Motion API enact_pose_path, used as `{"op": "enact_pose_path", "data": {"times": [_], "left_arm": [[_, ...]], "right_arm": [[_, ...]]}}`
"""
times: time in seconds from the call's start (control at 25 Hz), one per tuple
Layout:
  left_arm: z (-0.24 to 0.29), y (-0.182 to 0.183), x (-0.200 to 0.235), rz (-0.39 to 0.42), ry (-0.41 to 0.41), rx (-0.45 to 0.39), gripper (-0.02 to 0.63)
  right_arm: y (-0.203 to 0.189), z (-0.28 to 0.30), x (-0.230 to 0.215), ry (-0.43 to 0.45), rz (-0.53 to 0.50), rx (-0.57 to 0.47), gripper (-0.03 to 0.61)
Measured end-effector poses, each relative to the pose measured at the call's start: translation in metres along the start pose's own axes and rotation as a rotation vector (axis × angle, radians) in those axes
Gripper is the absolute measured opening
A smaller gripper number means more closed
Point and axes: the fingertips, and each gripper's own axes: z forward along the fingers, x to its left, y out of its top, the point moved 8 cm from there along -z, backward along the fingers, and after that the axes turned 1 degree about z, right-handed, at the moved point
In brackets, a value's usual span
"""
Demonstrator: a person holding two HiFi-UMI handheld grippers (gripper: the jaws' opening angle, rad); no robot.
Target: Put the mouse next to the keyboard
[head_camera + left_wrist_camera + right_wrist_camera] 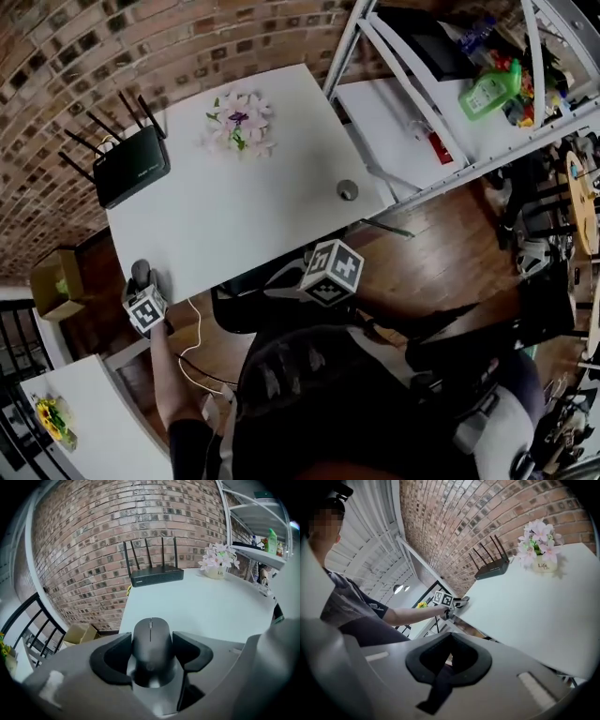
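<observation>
A dark grey mouse (150, 654) sits between the jaws of my left gripper (151, 640), which is shut on it. In the head view this gripper (142, 281) holds the mouse (141, 272) at the near left corner of the white table (253, 220). My right gripper (449, 637) is shut with nothing in it, its tips touching. It hangs off the table's near edge, below the middle (286, 283). The right gripper view shows the left gripper (457, 603) far off at the table corner. No keyboard shows in any view.
A black router (131, 167) with antennas stands at the table's far left. A pot of pink flowers (239, 122) stands at the back, and a small grey round object (348, 190) near the right edge. A white shelf unit (441, 122) stands to the right. A cardboard box (56, 281) lies on the floor at left.
</observation>
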Motion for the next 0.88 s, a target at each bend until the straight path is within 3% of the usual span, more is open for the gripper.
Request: {"op": "enact_pose_path", "data": {"times": [0.68,0.88], "left_arm": [[-0.003,-0.004,0.001,0.003,0.004,0.009,0.282],[0.001,-0.001,-0.001,-0.002,-0.003,0.008,0.282]], "right_arm": [[-0.012,-0.016,-0.003,-0.029,0.087,-0.039,0.003],[-0.009,-0.019,-0.004,-0.049,0.060,-0.026,0.003]]}}
